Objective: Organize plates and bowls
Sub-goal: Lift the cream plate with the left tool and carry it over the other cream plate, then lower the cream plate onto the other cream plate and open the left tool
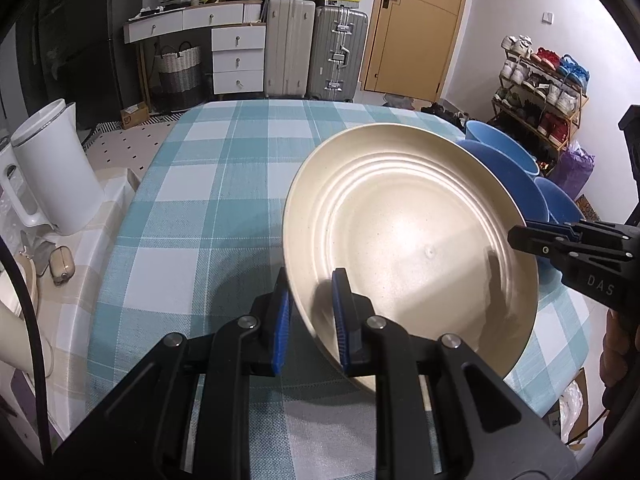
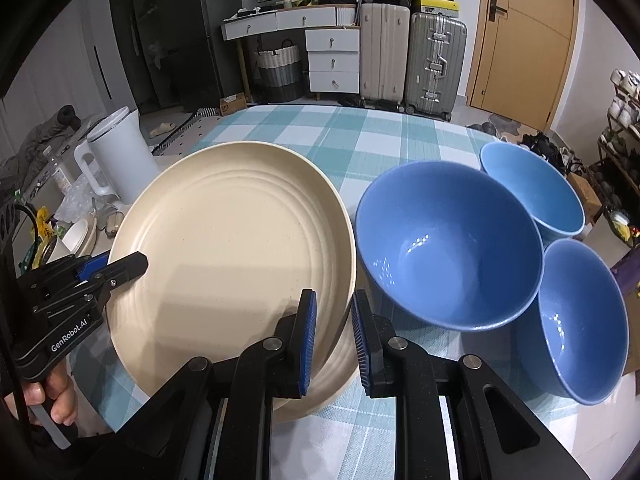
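Surface: checked teal-and-white tablecloth [image 1: 208, 208] over a table; suitcases [image 1: 316, 52], white drawers [image 1: 238, 58] and a wooden door [image 1: 416, 28] at the far wall.
Left edge: white kettle [image 1: 56, 172] on a side counter left of the table.
Plate: cream ridged plate [image 1: 400, 232], right of the table's centre, tilted, its shadow on the cloth beneath; whether any edge touches the cloth I cannot tell.
Left gripper: left gripper [image 1: 310, 320] clamped on the plate's near-left rim, one blue pad under the rim, the other on the inner face; jaws nearly together, only the rim between.
Right gripper: right gripper [image 2: 334, 340] pinched tight on the plate's near-right rim, pads on either side of the edge.
Hand: fingers of the person's left hand [image 2: 52, 396] wrapped round the left tool's handle, seen in the right wrist view.
Bowls: three blue bowls just right of the plate: large bowl [image 2: 448, 244] beside its rim, far bowl [image 2: 532, 188], near-right bowl [image 2: 580, 320], clustered close.
Right background: shoe rack [image 1: 540, 92] against the wall.
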`<state>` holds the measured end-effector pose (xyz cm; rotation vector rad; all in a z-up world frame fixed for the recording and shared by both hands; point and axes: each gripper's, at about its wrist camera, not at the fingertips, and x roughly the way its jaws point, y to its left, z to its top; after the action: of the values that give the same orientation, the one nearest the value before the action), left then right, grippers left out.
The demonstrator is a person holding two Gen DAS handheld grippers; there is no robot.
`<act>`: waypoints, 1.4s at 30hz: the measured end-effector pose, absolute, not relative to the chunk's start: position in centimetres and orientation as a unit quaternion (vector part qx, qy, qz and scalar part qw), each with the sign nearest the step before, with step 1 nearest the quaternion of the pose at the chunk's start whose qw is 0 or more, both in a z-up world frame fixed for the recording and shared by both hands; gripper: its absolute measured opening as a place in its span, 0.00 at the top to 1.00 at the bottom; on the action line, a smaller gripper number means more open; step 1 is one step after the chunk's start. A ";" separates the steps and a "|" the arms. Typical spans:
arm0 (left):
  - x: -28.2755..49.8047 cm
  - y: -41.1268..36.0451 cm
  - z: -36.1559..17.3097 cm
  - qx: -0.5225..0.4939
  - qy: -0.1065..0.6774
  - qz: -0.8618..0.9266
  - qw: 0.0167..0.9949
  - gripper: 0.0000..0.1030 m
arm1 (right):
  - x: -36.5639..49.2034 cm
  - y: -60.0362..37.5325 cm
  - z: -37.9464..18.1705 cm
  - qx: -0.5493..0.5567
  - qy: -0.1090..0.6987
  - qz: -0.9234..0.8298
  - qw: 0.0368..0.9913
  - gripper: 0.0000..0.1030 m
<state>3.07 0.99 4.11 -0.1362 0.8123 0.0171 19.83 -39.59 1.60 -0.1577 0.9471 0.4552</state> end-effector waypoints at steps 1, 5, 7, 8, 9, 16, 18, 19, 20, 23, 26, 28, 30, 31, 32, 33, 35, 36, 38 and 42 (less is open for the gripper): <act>3.1 1.0 3.9 -0.067 0.395 0.008 0.916 0.85 | 19.8 -39.7 1.4 -0.072 0.454 0.216 0.861 0.81; 3.5 1.1 2.9 -0.062 0.398 0.011 0.915 0.85 | 19.6 -39.5 1.0 -0.074 0.462 0.212 0.858 0.81; 3.7 1.2 2.4 -0.065 0.402 0.010 0.913 0.85 | 19.5 -39.5 0.8 -0.075 0.464 0.211 0.857 0.81; 3.7 1.2 2.3 -0.065 0.403 0.010 0.913 0.85 | 19.4 -39.5 0.7 -0.075 0.464 0.211 0.857 0.81; 3.9 1.3 2.1 -0.064 0.403 0.008 0.913 0.85 | 19.5 -39.5 0.5 -0.075 0.466 0.210 0.856 0.81; 4.5 1.3 1.0 -0.057 0.403 0.016 0.913 0.85 | 19.6 -39.5 -0.7 -0.075 0.475 0.205 0.852 0.81; 4.7 1.3 0.6 -0.055 0.405 0.017 0.913 0.85 | 19.8 -39.5 -1.1 -0.073 0.476 0.204 0.852 0.81; 4.9 1.4 0.4 -0.057 0.406 0.016 0.912 0.85 | 20.0 -39.5 -1.2 -0.071 0.478 0.205 0.851 0.81; 5.0 1.4 0.1 -0.058 0.407 0.016 0.911 0.85 | 20.1 -39.5 -1.4 -0.069 0.479 0.205 0.851 0.81; 5.3 1.4 -0.5 -0.060 0.410 0.015 0.910 0.85 | 20.4 -39.6 -1.9 -0.069 0.483 0.203 0.849 0.81; 5.7 1.3 -1.1 -0.055 0.413 0.018 0.909 0.85 | 20.6 -39.5 -2.5 -0.069 0.489 0.199 0.847 0.81; 5.8 1.1 -1.3 -0.051 0.413 0.019 0.909 0.85 | 20.6 -39.4 -2.8 -0.076 0.489 0.195 0.847 0.81; 5.8 0.8 -1.4 -0.046 0.413 0.021 0.909 0.84 | 20.7 -39.3 -3.0 -0.081 0.489 0.191 0.847 0.81; 5.8 0.6 -1.5 -0.041 0.412 0.022 0.910 0.84 | 20.6 -39.3 -3.0 -0.081 0.489 0.190 0.848 0.81; 5.8 0.4 -1.6 -0.037 0.413 0.023 0.910 0.84 | 20.7 -39.3 -3.1 -0.081 0.489 0.189 0.848 0.81; 5.9 0.3 -1.7 -0.035 0.414 0.023 0.909 0.83 | 20.7 -39.4 -3.1 -0.081 0.489 0.188 0.848 0.81; 6.0 0.1 -1.9 -0.034 0.414 0.023 0.909 0.83 | 20.7 -39.4 -3.0 -0.082 0.488 0.186 0.849 0.81; 6.0 0.0 -2.0 -0.031 0.415 0.024 0.909 0.83 | 20.7 -39.4 -3.1 -0.082 0.488 0.185 0.849 0.81; 6.1 -0.1 -2.2 -0.028 0.415 0.025 0.909 0.83 | 20.7 -39.3 -3.2 -0.084 0.488 0.182 0.849 0.80; 6.1 -0.5 -2.5 -0.018 0.414 0.029 0.910 0.83 | 20.6 -39.2 -3.6 -0.088 0.490 0.179 0.849 0.80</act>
<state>6.12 -0.46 -2.52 -0.0373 0.8535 0.0593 20.62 -39.23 -3.61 -0.1848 1.0316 0.3780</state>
